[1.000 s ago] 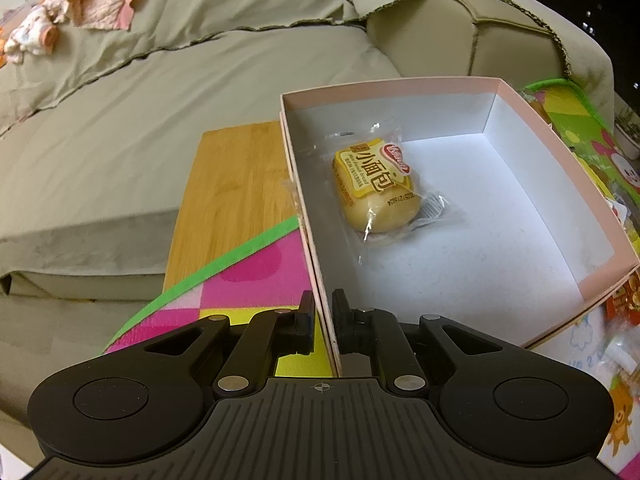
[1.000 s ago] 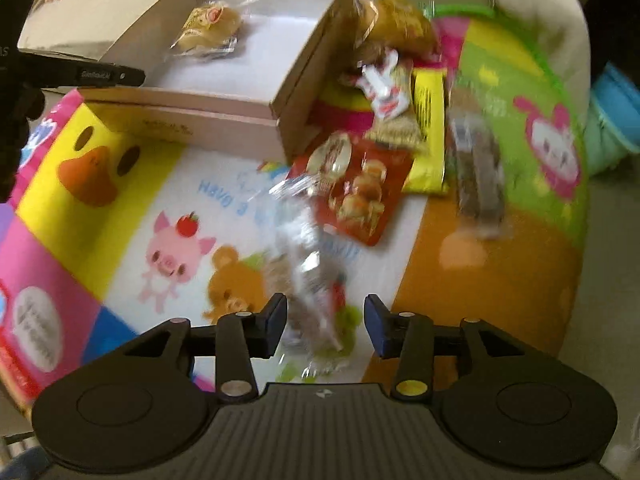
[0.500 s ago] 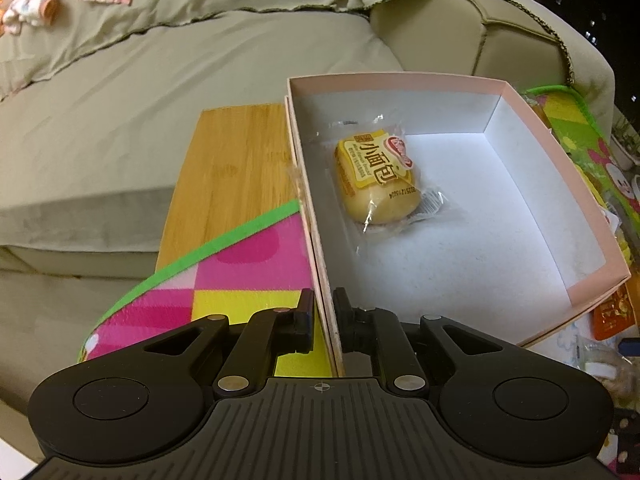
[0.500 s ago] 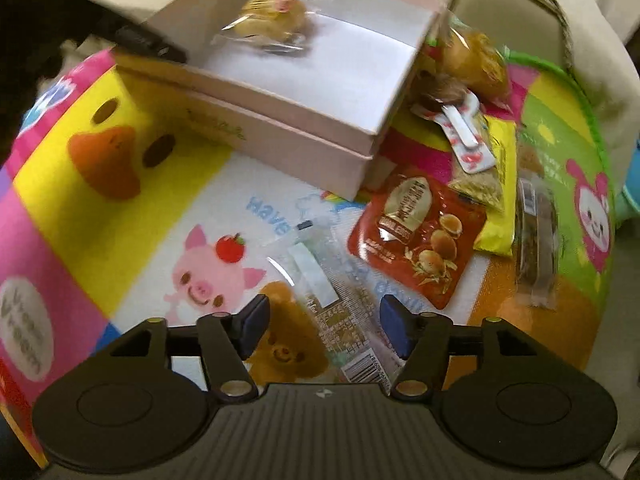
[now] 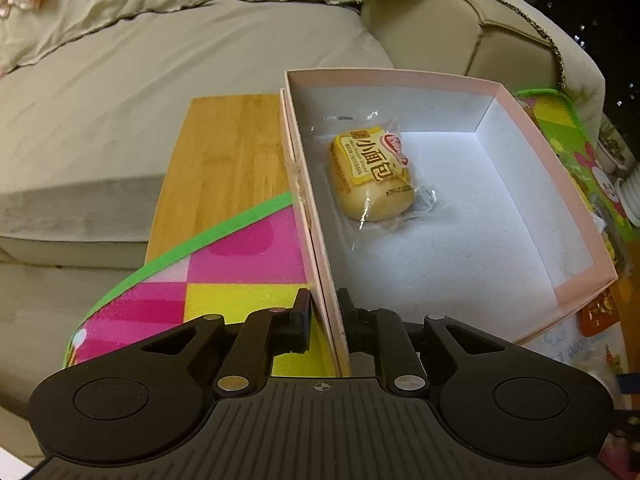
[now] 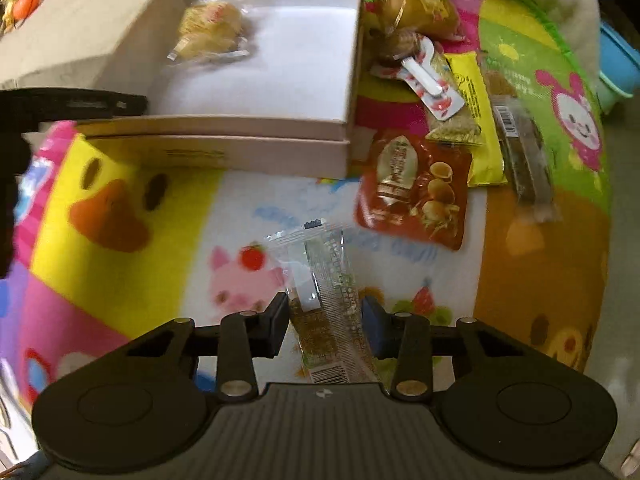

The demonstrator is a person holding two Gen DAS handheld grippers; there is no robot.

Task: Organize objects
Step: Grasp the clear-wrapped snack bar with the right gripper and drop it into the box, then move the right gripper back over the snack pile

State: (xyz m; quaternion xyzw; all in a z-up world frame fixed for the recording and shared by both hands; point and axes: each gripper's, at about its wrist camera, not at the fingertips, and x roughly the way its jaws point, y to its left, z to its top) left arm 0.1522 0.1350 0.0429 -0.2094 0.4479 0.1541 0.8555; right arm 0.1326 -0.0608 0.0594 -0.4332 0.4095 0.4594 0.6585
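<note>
A pink box [image 5: 520,92] with a white inside sits on a colourful play mat. A wrapped yellow bun [image 5: 370,178] lies inside it, also seen in the right wrist view [image 6: 210,30]. My left gripper [image 5: 324,312] is shut on the box's near left wall. My right gripper [image 6: 325,320] is open, its fingers either side of a clear-wrapped snack bar [image 6: 324,280] lying on the mat; the pads do not touch it. The left gripper's finger [image 6: 80,102] shows at the box edge in the right wrist view.
A red snack packet [image 6: 416,188], a yellow packet [image 6: 478,116], a dark bar [image 6: 524,152] and several other wrapped snacks lie right of the box [image 6: 256,144]. A bamboo board [image 5: 224,160] lies left of it, against an olive sofa [image 5: 120,80].
My right gripper has moved down over the clear-wrapped bar, so the bar now lies between its open fingers. My left gripper still holds the box wall; the view shifted slightly.
</note>
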